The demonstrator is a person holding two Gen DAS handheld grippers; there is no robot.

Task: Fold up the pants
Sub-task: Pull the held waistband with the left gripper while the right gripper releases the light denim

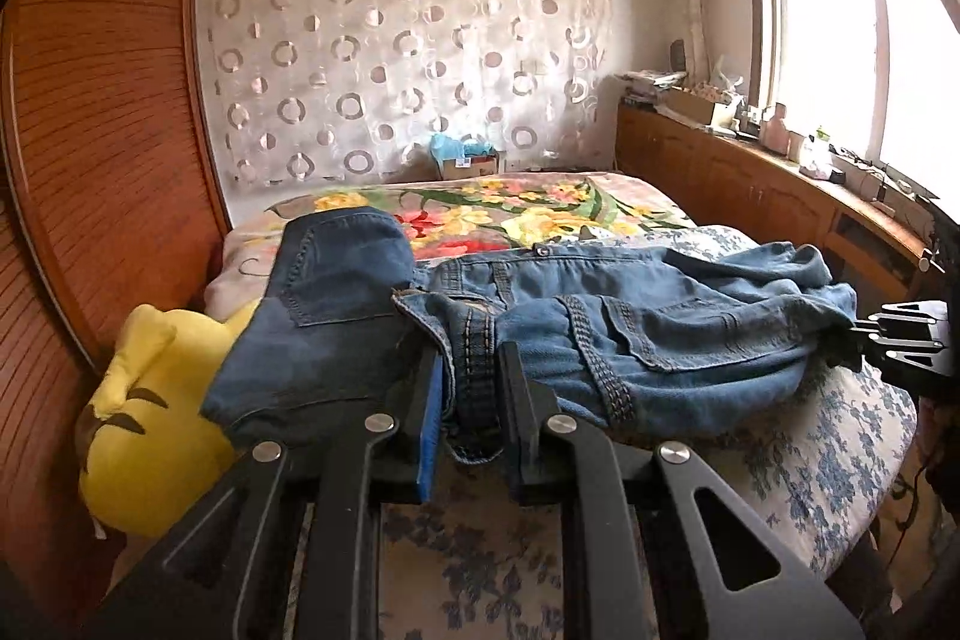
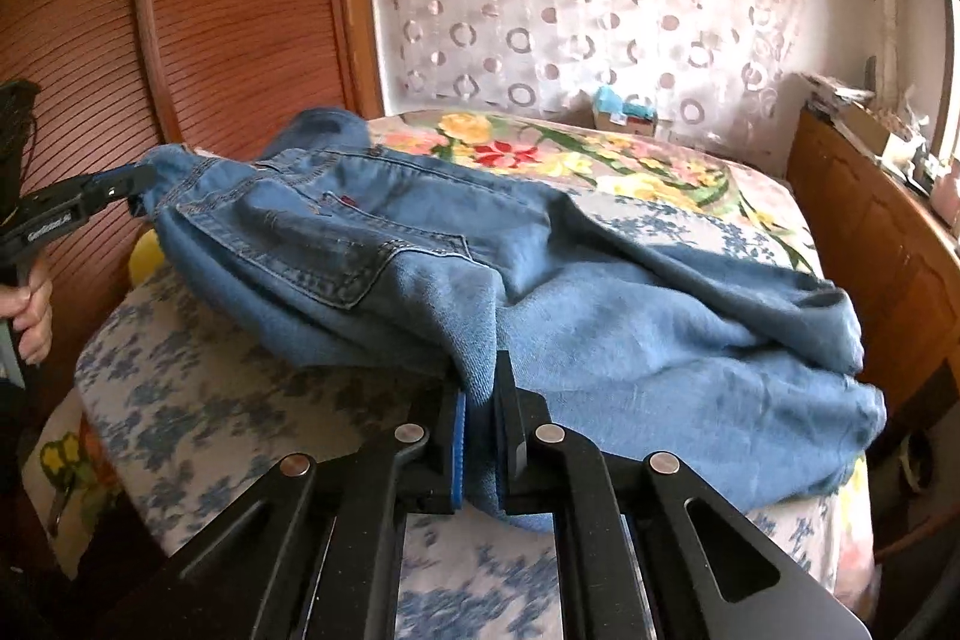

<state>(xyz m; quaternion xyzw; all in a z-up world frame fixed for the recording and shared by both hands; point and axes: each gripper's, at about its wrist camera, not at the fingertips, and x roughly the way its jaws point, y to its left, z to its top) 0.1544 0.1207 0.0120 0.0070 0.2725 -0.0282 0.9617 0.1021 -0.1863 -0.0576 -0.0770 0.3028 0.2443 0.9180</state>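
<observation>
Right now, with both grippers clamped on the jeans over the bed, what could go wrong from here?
1. The right gripper pinches only a thin fold at the edge of the jeans; it may slip out under the hanging weight.
2. The left gripper holds a bunched waistband seam, so the fold could start crooked.
3. A darker second pair of jeans lies against this pair and may get dragged toward the yellow plush toy.

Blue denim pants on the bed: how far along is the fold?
Done: both grippers have a hold. The left gripper is shut on the waistband of the blue denim pants; the right gripper pinches another edge. In hand: lifting the fabric. Left: every fold; the pants lie bunched on the floral bedspread.
</observation>
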